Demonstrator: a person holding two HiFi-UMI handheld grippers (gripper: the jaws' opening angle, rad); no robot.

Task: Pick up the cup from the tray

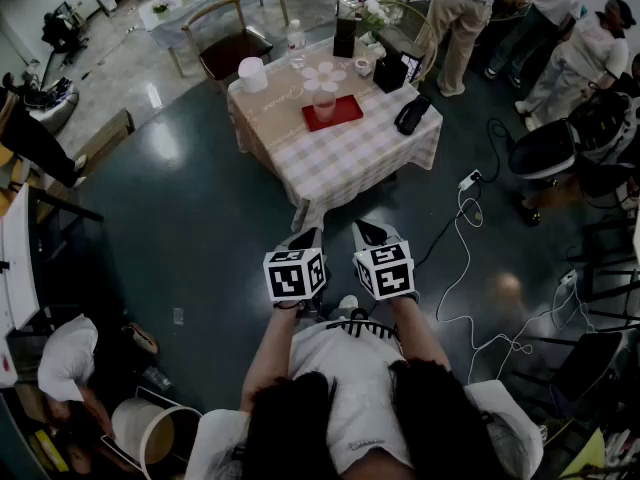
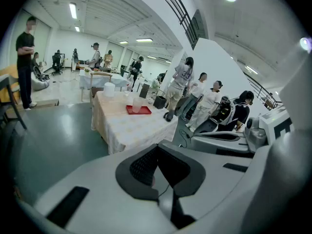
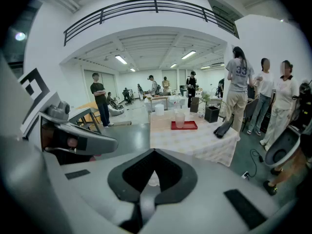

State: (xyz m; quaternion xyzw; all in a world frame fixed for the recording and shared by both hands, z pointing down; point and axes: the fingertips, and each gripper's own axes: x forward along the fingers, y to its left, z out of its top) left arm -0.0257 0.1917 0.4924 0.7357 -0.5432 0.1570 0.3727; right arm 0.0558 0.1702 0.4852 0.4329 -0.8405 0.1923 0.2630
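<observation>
A translucent cup (image 1: 324, 103) stands upright on a red tray (image 1: 345, 116) on the checked-cloth table (image 1: 340, 158), far ahead of me. Both grippers hang close to my body over the dark floor, well short of the table. My left gripper (image 1: 305, 239) has its jaws together with nothing between them, and so does my right gripper (image 1: 368, 232). The left gripper view shows the cup (image 2: 137, 105) and the tray (image 2: 140, 110) past the closed left gripper (image 2: 157, 148). In the right gripper view the cup (image 3: 180, 119) sits on the tray (image 3: 185, 126) beyond the closed right gripper (image 3: 154, 153).
The table also carries a white cylinder (image 1: 253, 74), a water bottle (image 1: 296, 43), a black box (image 1: 390, 73) and a black handset (image 1: 411, 115). A chair (image 1: 228, 46) stands behind it. Cables (image 1: 465, 268) trail on the floor at right. People (image 1: 470, 8) stand at the far right.
</observation>
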